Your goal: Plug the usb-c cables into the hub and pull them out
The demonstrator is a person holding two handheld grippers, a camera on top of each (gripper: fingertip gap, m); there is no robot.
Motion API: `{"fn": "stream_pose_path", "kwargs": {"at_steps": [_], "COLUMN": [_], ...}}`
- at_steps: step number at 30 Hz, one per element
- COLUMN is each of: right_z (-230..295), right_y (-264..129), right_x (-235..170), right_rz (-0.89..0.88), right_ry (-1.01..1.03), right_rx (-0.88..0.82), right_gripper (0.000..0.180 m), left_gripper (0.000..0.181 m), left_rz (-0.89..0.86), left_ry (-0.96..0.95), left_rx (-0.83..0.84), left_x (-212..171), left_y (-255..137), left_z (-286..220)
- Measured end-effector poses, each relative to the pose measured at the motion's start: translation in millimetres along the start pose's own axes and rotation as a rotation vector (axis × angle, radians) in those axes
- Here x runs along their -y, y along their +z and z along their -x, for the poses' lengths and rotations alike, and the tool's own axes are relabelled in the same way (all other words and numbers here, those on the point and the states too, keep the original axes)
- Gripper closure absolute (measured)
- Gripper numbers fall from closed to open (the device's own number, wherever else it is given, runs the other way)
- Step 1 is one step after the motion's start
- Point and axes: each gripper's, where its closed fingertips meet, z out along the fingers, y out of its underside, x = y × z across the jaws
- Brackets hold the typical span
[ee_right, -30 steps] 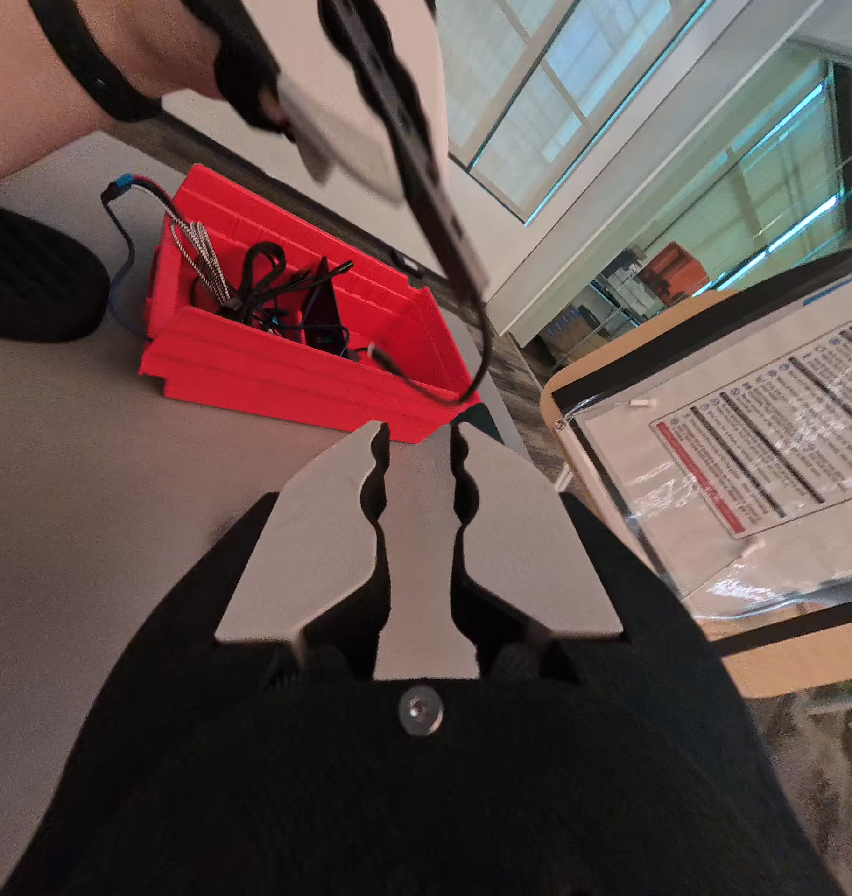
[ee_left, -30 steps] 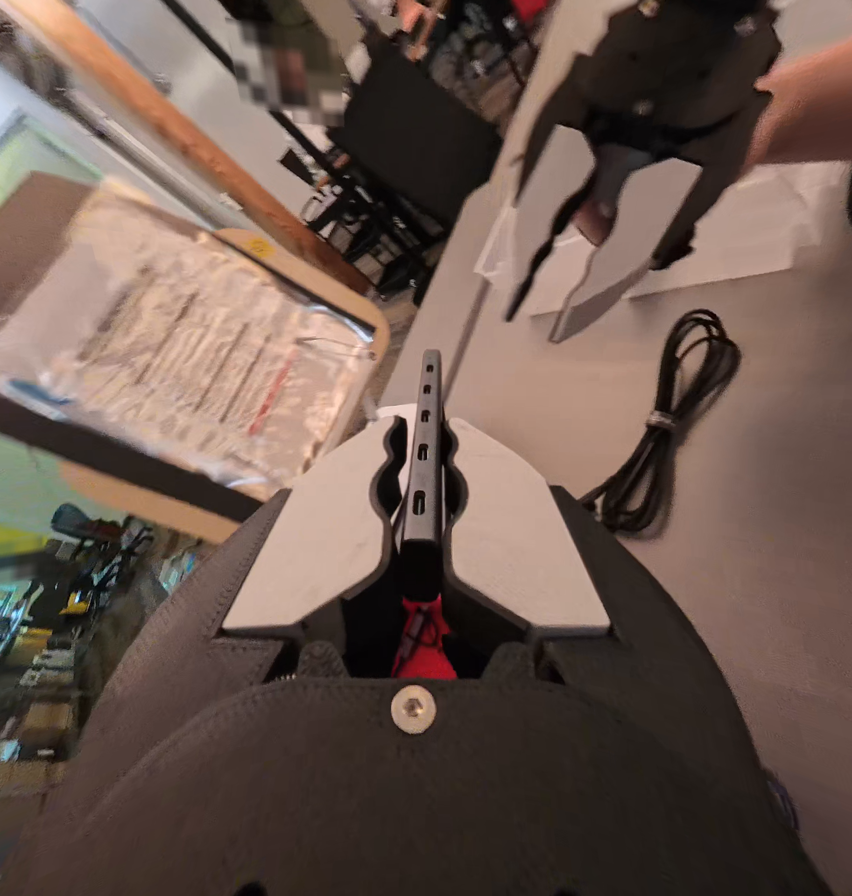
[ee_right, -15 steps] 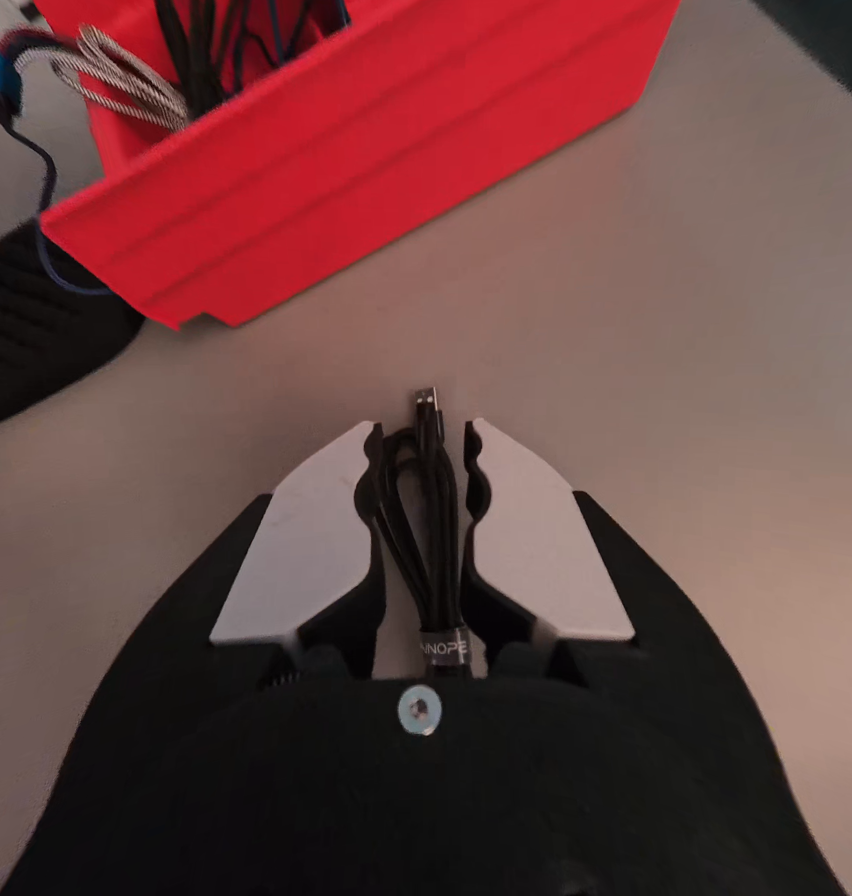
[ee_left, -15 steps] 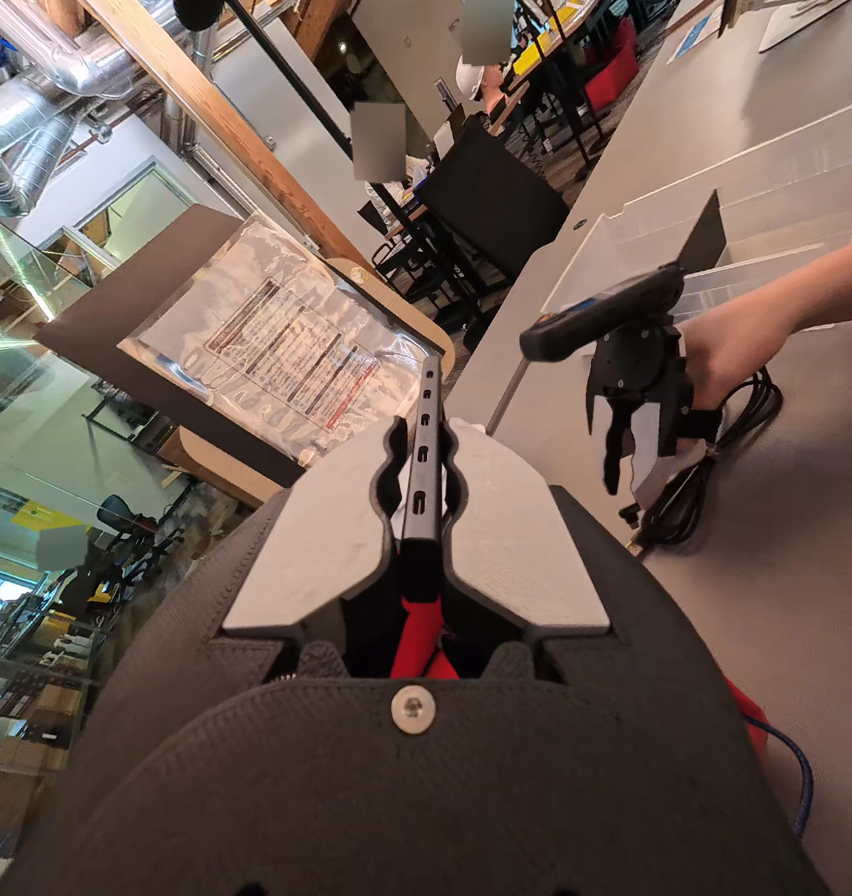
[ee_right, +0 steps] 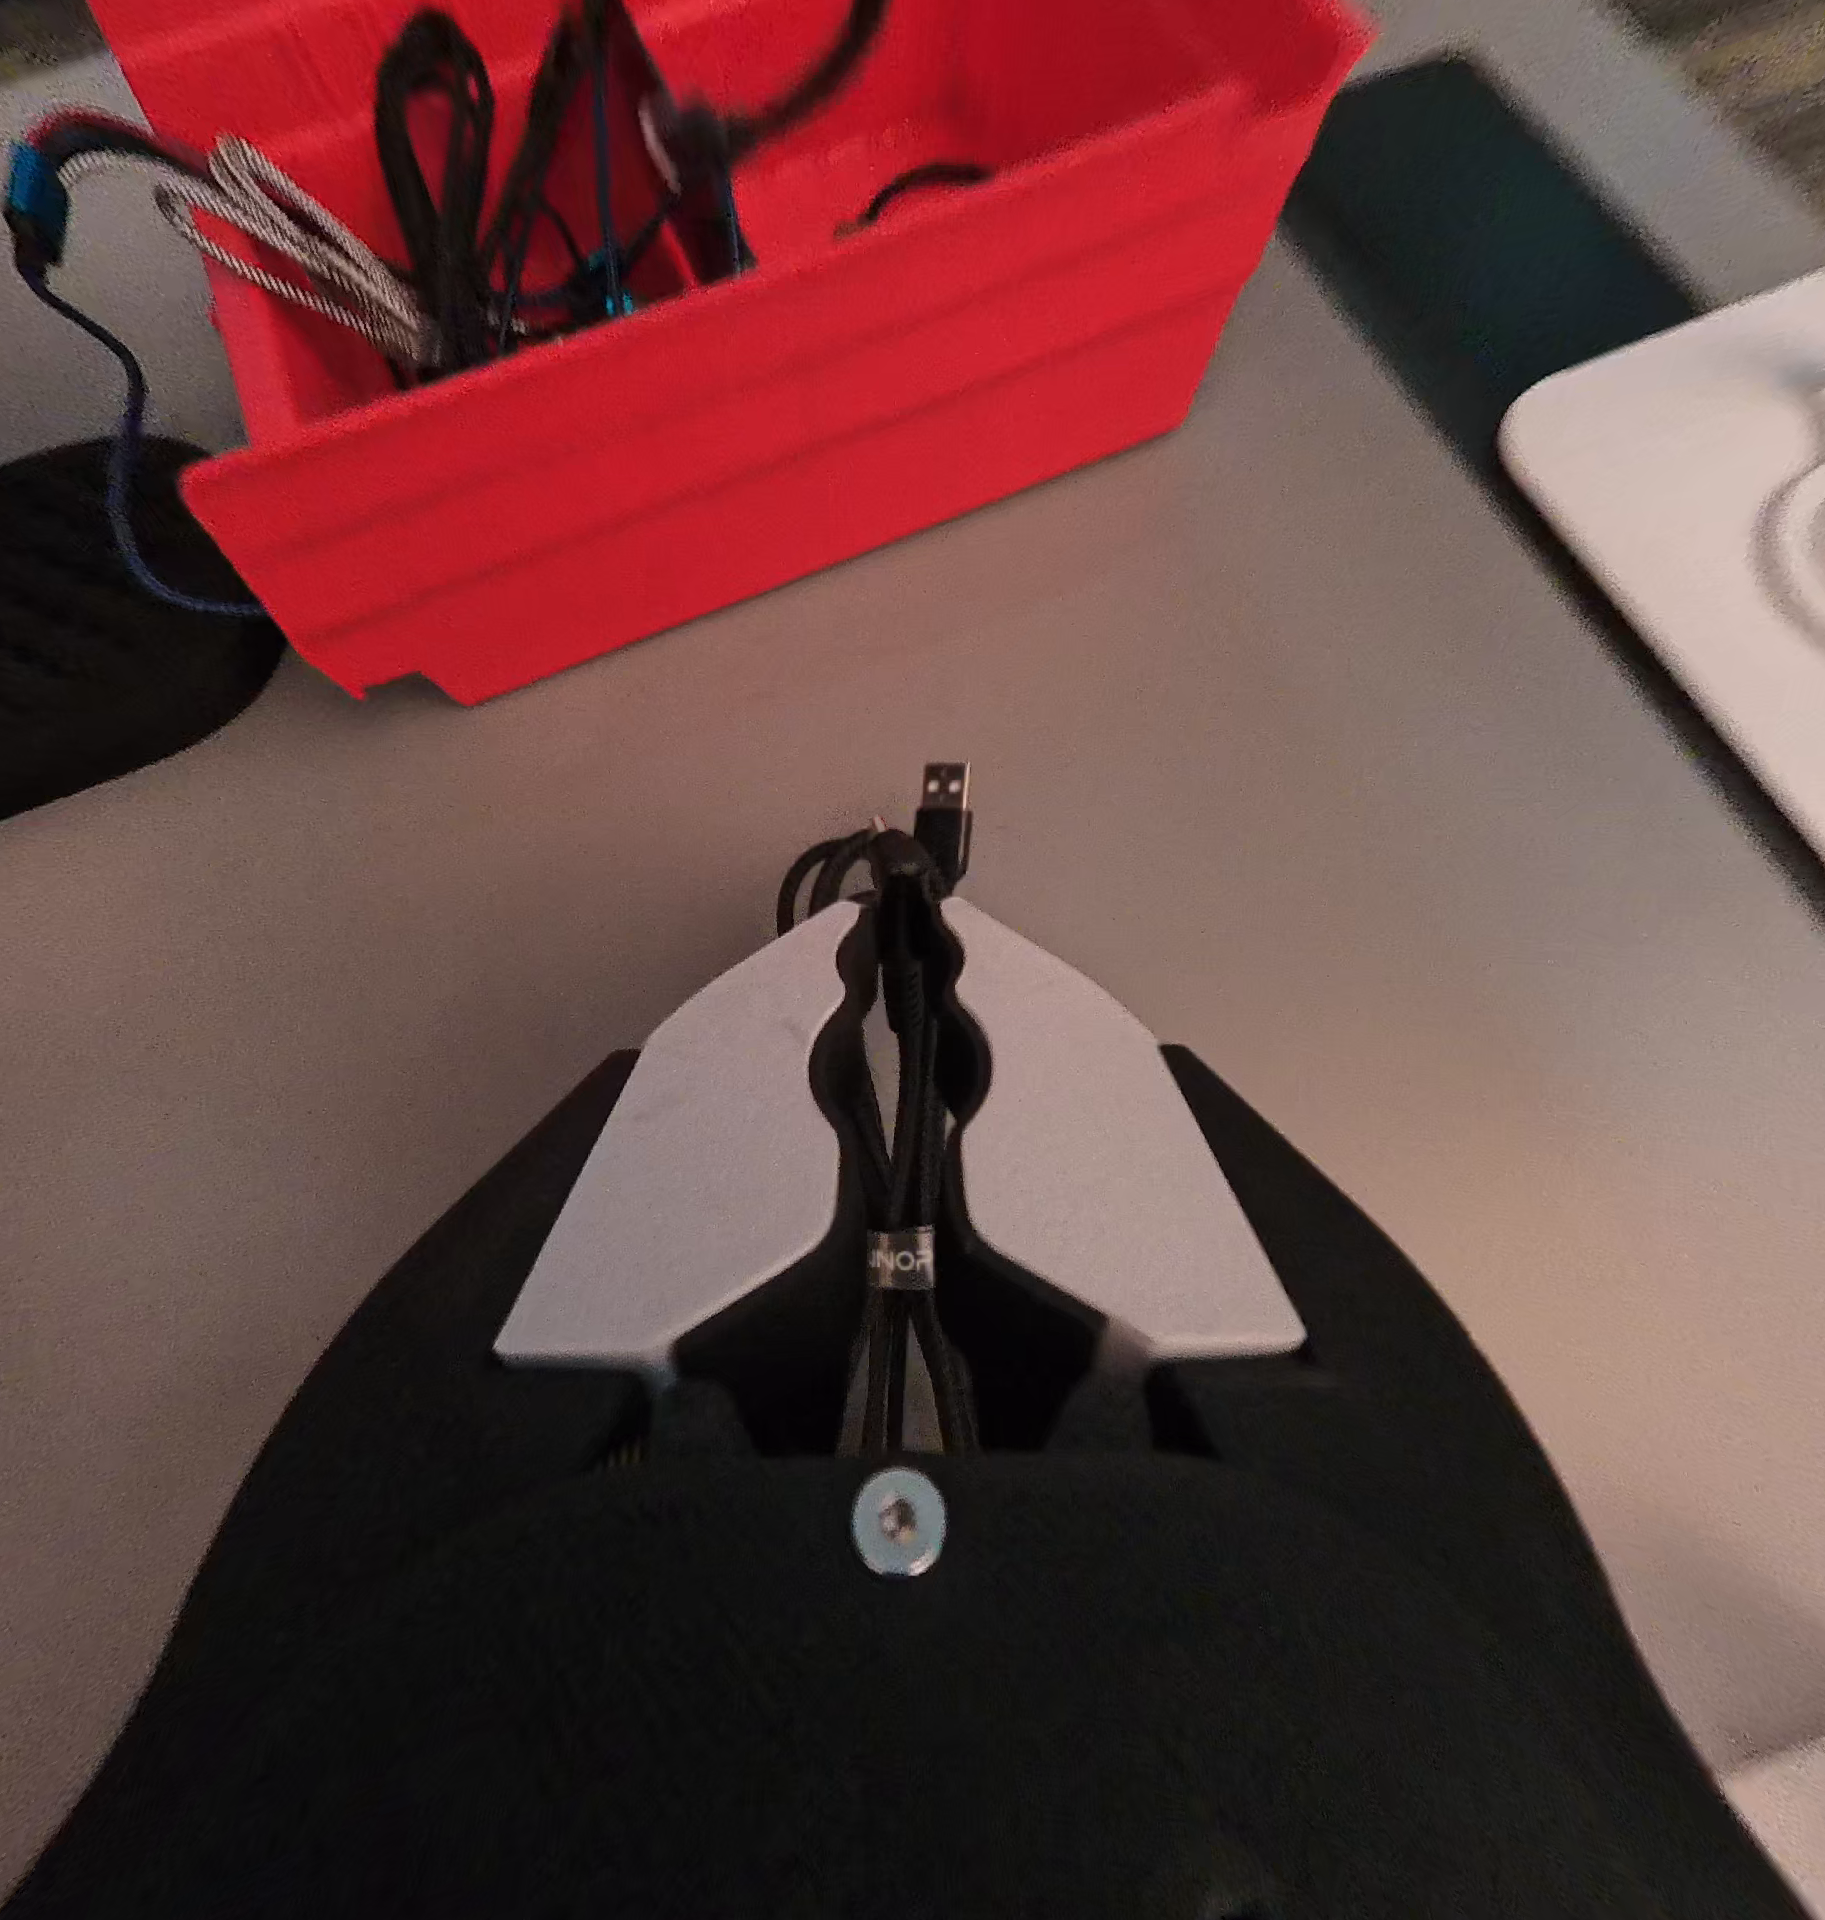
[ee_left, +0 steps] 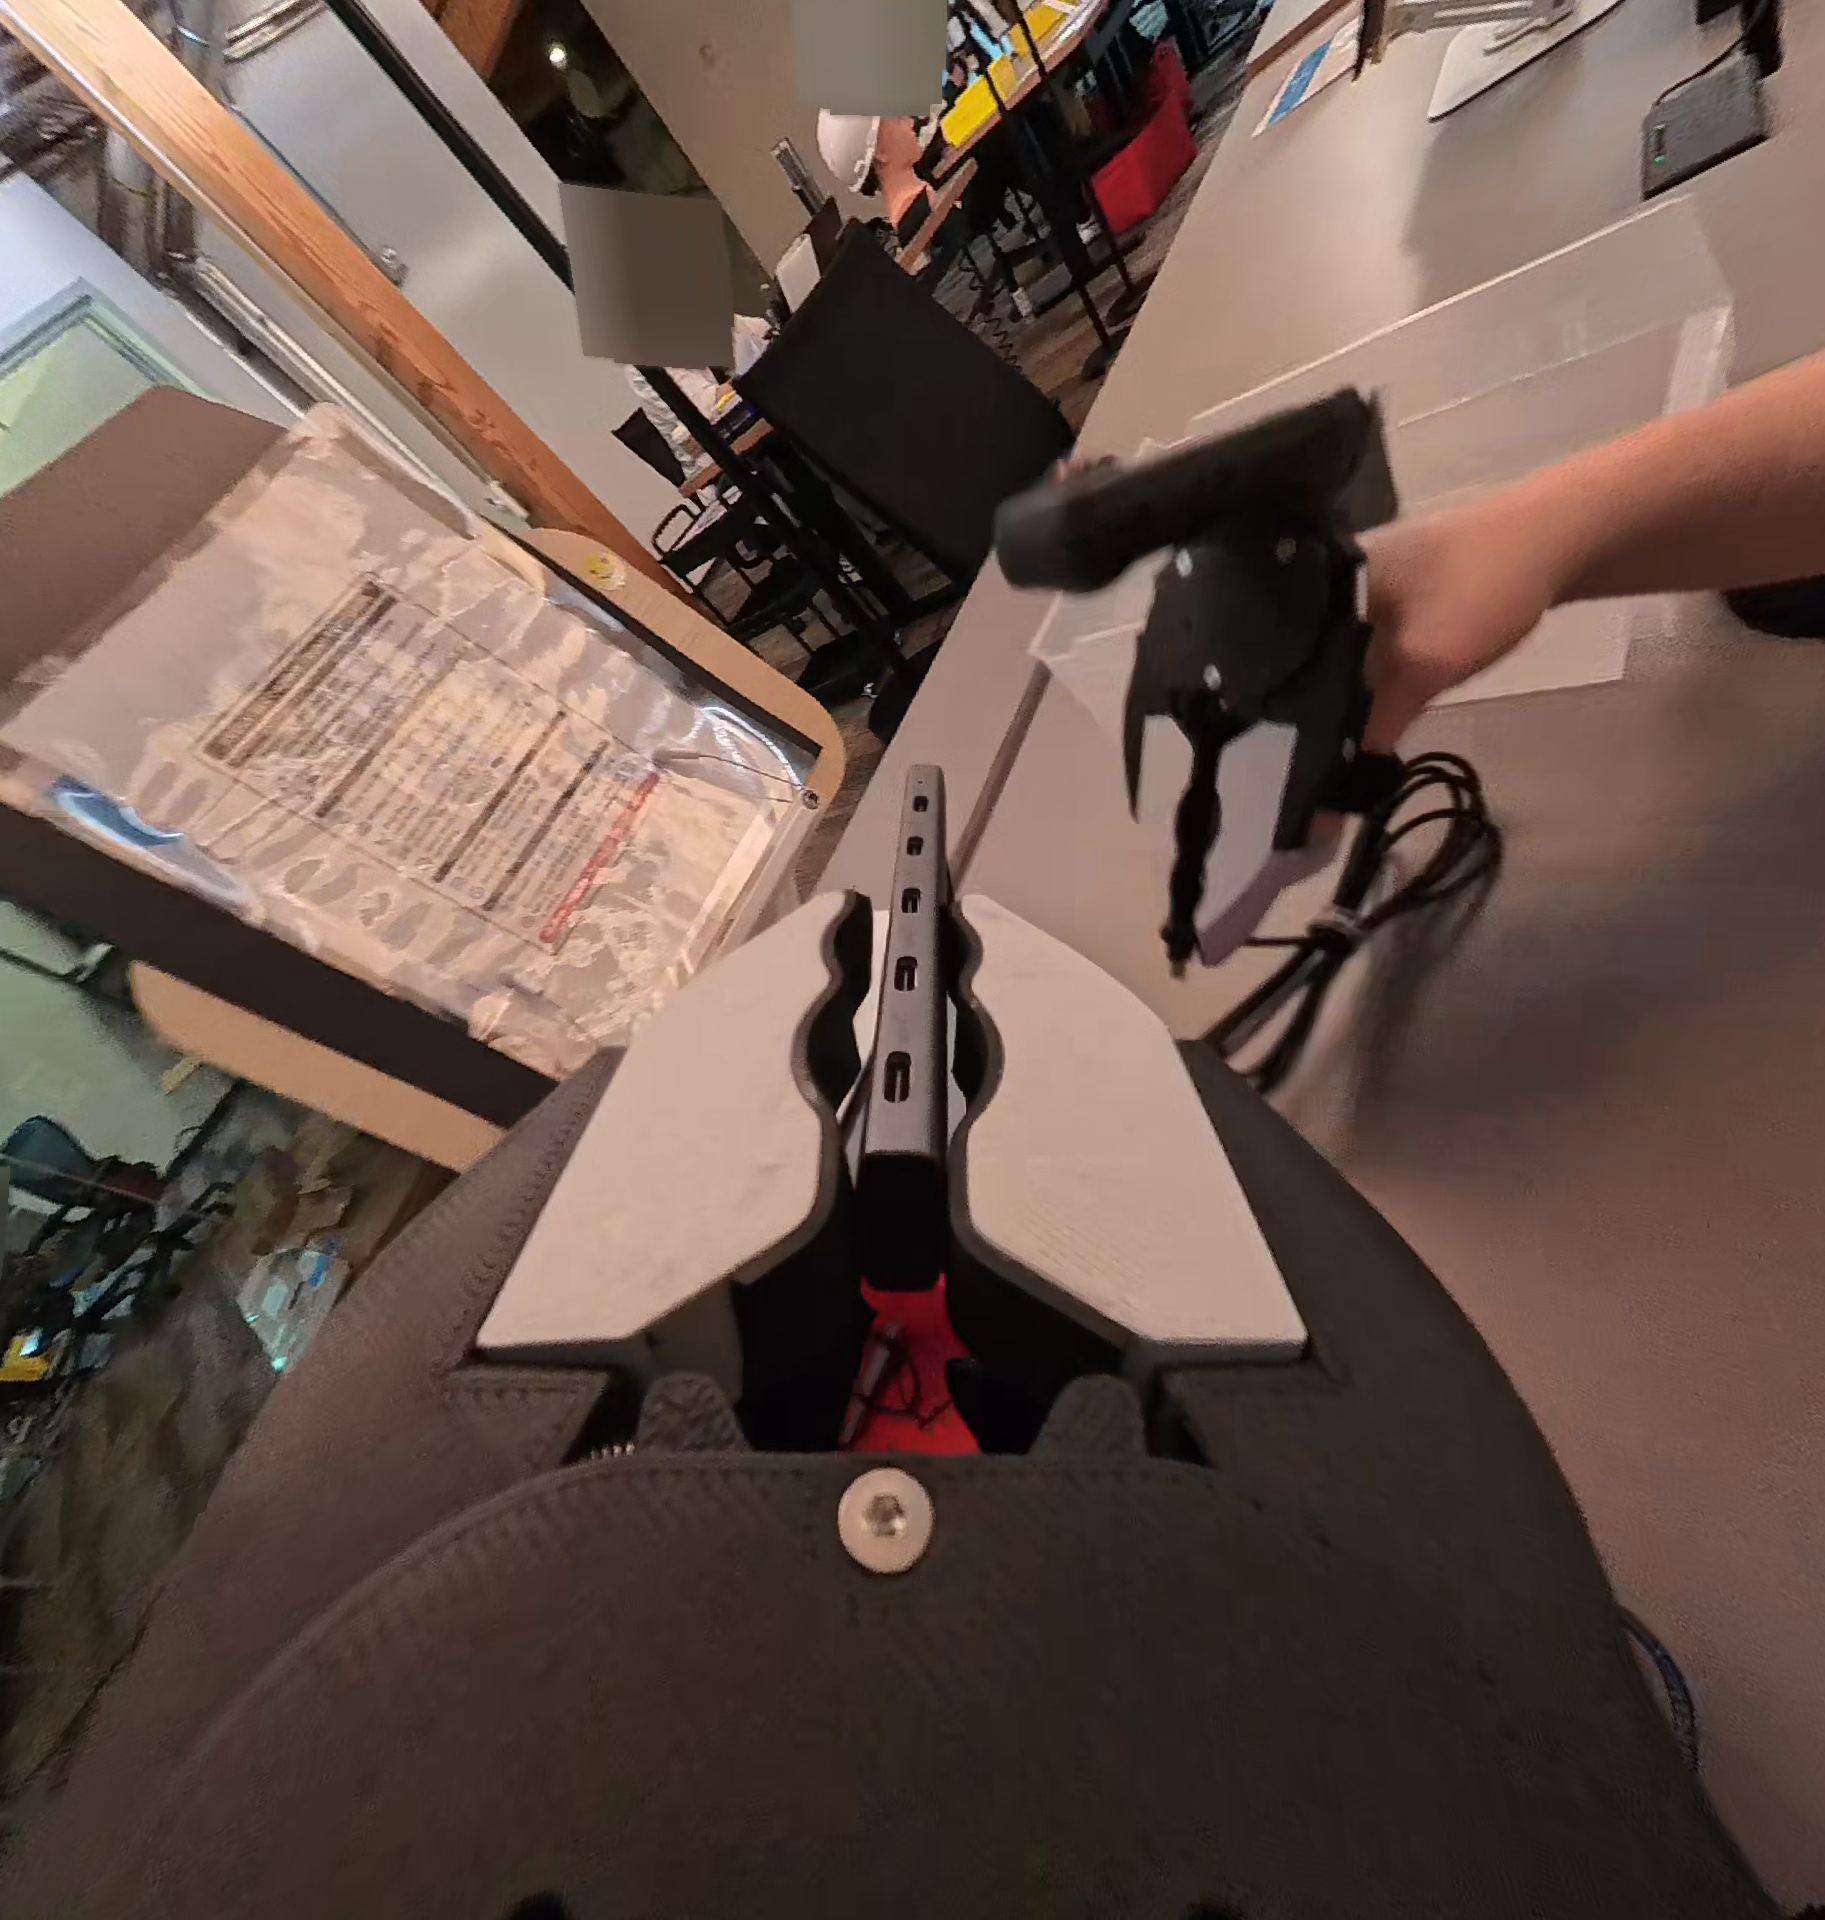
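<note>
Clamped between the grey fingers of the left gripper (ee_left: 910,914), a slim black hub (ee_left: 913,997) with a row of ports along its upper edge stands on edge at the centre of the left wrist view, its far end reaching past the fingertips. At right of the frame, a person's hand (ee_left: 1448,613) holds the black right gripper (ee_left: 1214,914) tilted downward over the grey table (ee_left: 1614,1195). A black bundled cable (ee_left: 1344,935) loops out behind and beside that gripper; the picture is blurred there. A board under clear plastic film (ee_left: 420,790) fills the left of the frame, with a black chair (ee_left: 887,416) beyond it.

Seen from the right wrist view, the right gripper (ee_right: 903,914) is pinched on the bundled cable (ee_right: 903,1164), which runs along the gap between the fingers with a small band around it near the base. One silver-tipped plug (ee_right: 947,795) pokes out past the fingertips at centre frame. A red plastic bin (ee_right: 742,416) holding more cables (ee_right: 472,208) sits on the table (ee_right: 1303,831) in the upper half, well apart from the plug. A white tray (ee_right: 1718,520) lies at the right edge.
</note>
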Motion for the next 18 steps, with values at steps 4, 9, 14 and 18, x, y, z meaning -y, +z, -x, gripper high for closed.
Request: {"fn": "stream_pose_path", "kwargs": {"at_steps": [4,9,14,18], "right_z": [-4.9,6.8,12.1,6.1], "right_y": [-53.2,-106.9,-117.2,-104.7], "right_x": [28.4,56.6,55.5,45.4], "right_rz": [-0.142,-0.257,-0.135,-0.007], "right_ry": [-0.090,-0.293,-0.473,-0.583], "right_rx": [-0.057,-0.179,-0.351,-0.457], "right_gripper": [0.171,0.171,0.171,0.171], "left_gripper": [0.167,0.167,0.167,0.167], "left_rz": [0.016,0.070,0.142,0.160], "left_ry": [-0.009,0.015,0.026,-0.002], "left_rx": [-0.053,-0.087,-0.091,-0.103], "left_x": [-4.9,-12.3,-13.6,-4.9], "left_y": [18.1,36.5,50.0,57.1], "left_z": [-12.5,-26.5,-37.4,-47.4]}}
